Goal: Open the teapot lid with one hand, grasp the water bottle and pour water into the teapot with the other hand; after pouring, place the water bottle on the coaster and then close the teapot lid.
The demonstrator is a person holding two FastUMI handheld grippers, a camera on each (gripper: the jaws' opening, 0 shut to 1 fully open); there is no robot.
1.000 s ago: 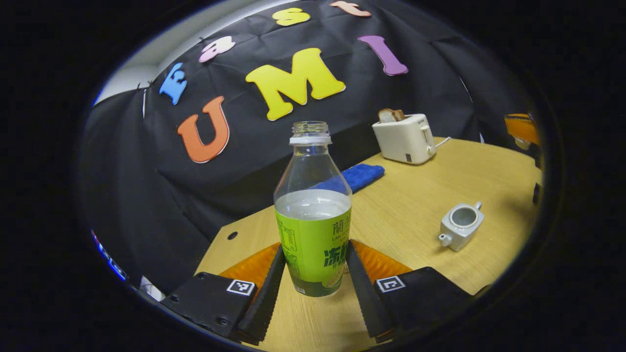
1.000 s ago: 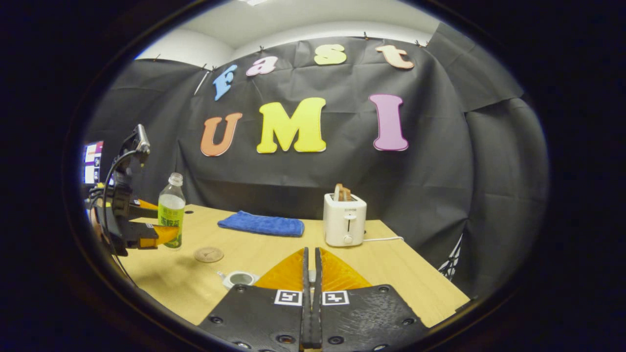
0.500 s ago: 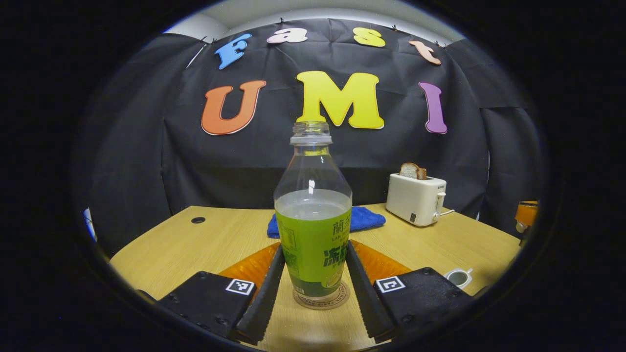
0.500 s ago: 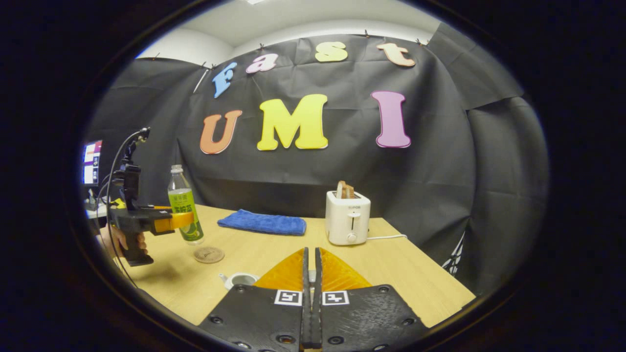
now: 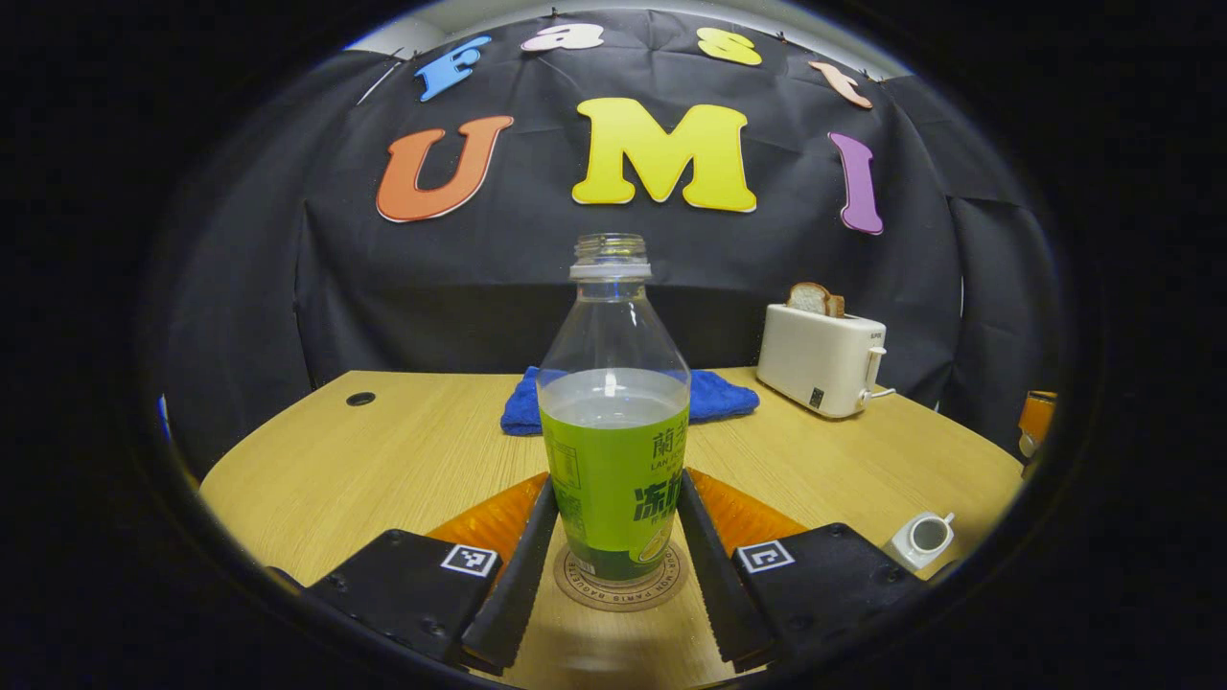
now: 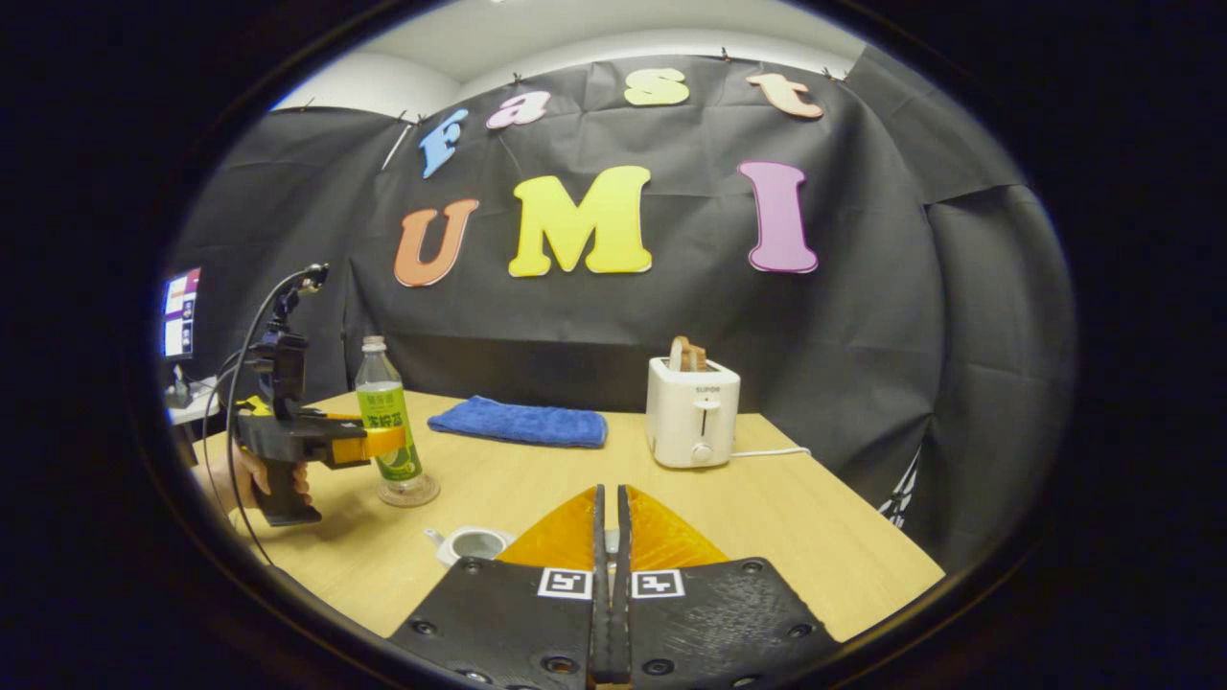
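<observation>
While left tongs (image 5: 612,565) clamp the bottle (image 5: 613,422) on its coaster (image 5: 618,586), right tongs (image 6: 610,594) seem pressed together.

— Where does the water bottle (image 5: 613,422) stand?
— On the coaster (image 5: 620,586), upright, between the left gripper's (image 5: 613,565) fingers.
— And behind it?
— The towel (image 5: 705,395); the toaster (image 5: 821,359) lies right of that, the teapot (image 5: 920,539) nearer, at right.
</observation>
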